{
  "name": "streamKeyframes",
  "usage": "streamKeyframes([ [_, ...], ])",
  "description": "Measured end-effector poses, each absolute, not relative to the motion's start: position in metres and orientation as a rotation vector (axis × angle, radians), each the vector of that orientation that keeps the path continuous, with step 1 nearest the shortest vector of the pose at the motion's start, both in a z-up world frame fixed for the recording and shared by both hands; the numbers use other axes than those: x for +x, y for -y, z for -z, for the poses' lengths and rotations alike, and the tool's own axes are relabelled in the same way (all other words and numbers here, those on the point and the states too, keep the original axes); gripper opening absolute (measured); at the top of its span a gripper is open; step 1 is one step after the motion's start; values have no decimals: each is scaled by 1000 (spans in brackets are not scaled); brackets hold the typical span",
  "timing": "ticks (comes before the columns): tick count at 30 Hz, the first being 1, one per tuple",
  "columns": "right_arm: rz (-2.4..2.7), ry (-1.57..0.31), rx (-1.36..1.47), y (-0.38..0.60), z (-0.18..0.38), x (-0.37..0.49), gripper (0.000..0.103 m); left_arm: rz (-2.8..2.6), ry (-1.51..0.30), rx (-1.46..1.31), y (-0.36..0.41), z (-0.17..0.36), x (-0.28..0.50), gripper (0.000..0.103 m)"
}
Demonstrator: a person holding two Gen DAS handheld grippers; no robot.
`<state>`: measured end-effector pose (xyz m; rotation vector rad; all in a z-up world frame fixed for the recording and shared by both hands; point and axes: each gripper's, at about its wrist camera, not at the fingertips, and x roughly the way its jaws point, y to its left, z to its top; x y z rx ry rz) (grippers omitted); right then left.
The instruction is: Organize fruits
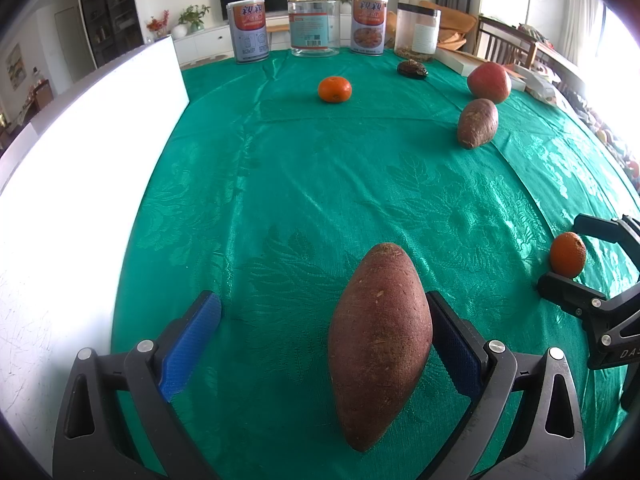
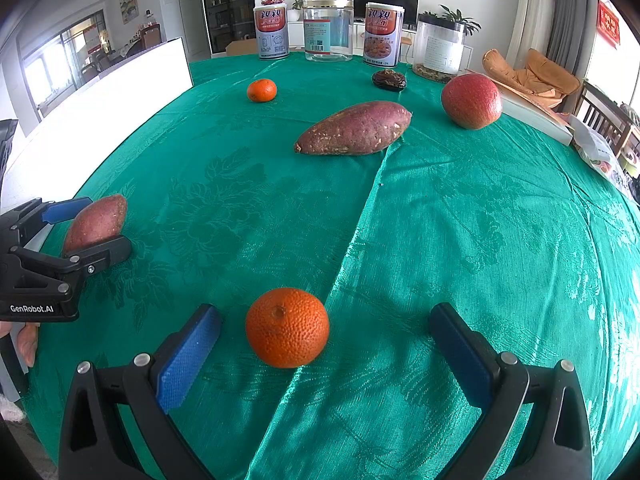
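A large reddish sweet potato (image 1: 380,344) lies on the green tablecloth (image 1: 320,184) between the fingers of my left gripper (image 1: 323,300). That gripper is open: the right pad (image 1: 456,344) touches the potato, the left pad stands well apart. In the right wrist view the same gripper (image 2: 94,226) straddles this potato (image 2: 96,222). My right gripper (image 2: 326,312) is open around a bumpy orange (image 2: 287,327), with gaps on both sides. From the left wrist view that gripper (image 1: 568,256) brackets the orange (image 1: 568,254) at the right edge.
Farther back lie a second sweet potato (image 2: 354,128), a red apple (image 2: 471,101), a small tangerine (image 2: 261,90) and a dark lump (image 2: 389,79). Two cans (image 2: 272,32) and clear jars (image 2: 329,28) line the far edge. A white board (image 1: 80,200) runs along the left.
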<state>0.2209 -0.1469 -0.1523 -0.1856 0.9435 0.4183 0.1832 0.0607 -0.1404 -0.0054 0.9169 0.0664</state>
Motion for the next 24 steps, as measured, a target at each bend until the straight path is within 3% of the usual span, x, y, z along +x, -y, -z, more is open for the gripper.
streamKeyframes([
  [24, -418, -943, -186, 147, 153, 221, 103, -66, -917, -6, -61, 140, 183, 101],
])
